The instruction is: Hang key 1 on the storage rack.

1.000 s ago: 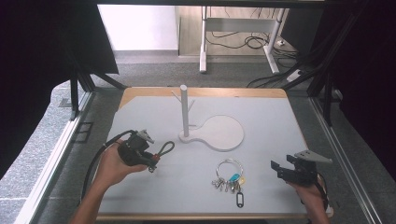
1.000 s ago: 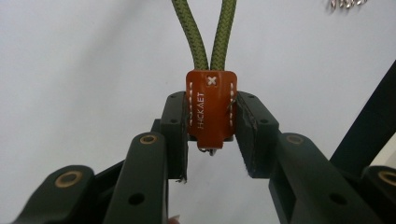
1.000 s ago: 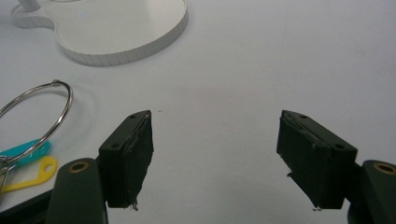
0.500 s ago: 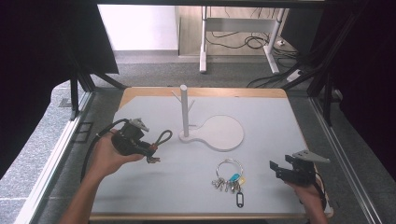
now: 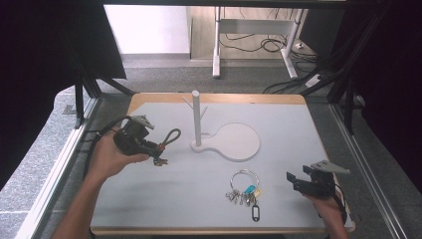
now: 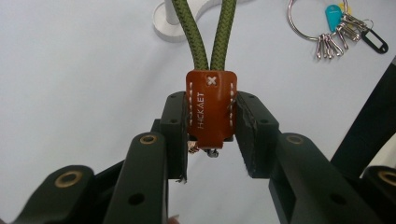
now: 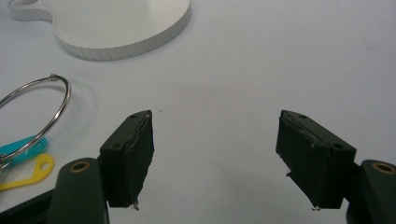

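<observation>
Left gripper [image 5: 152,148]: jaws pinch the brown leather tab [image 6: 210,108] of a keychain, which sits squarely between the pads; its olive braided cord loop [image 5: 171,136] stands out ahead of the jaws toward the white peg stand [image 5: 197,119], and small metal keys hang under the tab. The keychain is lifted clear of the table [image 5: 164,199] and near the stand but not hung: pick-up looks done, and hooking the loop over a peg appears to remain. Tab has white stitching and stamped lettering. A steel key ring [image 5: 244,180] with keys and coloured tags lies untouched just ahead-left of the right gripper [image 5: 294,180], whose jaws are spread wide on nothing.
</observation>
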The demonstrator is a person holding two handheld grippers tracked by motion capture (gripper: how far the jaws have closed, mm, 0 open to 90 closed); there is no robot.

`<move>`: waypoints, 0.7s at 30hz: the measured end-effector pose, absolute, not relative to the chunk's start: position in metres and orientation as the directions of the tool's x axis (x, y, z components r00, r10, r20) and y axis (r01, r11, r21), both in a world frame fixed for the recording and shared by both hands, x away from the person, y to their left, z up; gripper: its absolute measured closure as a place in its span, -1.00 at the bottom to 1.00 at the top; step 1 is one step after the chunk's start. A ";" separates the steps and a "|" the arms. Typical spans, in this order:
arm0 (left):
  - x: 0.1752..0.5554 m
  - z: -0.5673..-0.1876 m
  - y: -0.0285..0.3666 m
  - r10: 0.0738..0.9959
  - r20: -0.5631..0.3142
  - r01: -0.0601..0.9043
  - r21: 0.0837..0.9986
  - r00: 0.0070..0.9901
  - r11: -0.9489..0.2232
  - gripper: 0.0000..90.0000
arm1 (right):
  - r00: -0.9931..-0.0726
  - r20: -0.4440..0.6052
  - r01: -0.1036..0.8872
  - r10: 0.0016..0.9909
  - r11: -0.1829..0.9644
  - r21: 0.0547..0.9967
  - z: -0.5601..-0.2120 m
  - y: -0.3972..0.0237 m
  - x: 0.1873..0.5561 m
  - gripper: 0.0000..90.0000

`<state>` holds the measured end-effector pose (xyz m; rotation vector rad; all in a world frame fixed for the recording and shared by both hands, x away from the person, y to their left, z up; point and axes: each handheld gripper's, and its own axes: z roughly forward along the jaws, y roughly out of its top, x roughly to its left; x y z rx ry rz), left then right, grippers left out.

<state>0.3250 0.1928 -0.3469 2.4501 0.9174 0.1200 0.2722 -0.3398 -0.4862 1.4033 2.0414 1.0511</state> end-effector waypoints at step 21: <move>0.340 -0.323 0.198 0.636 -0.116 0.591 0.523 0.763 -0.614 0.48 | -0.383 0.065 0.588 0.922 0.189 0.786 -0.488 -0.341 0.273 -0.38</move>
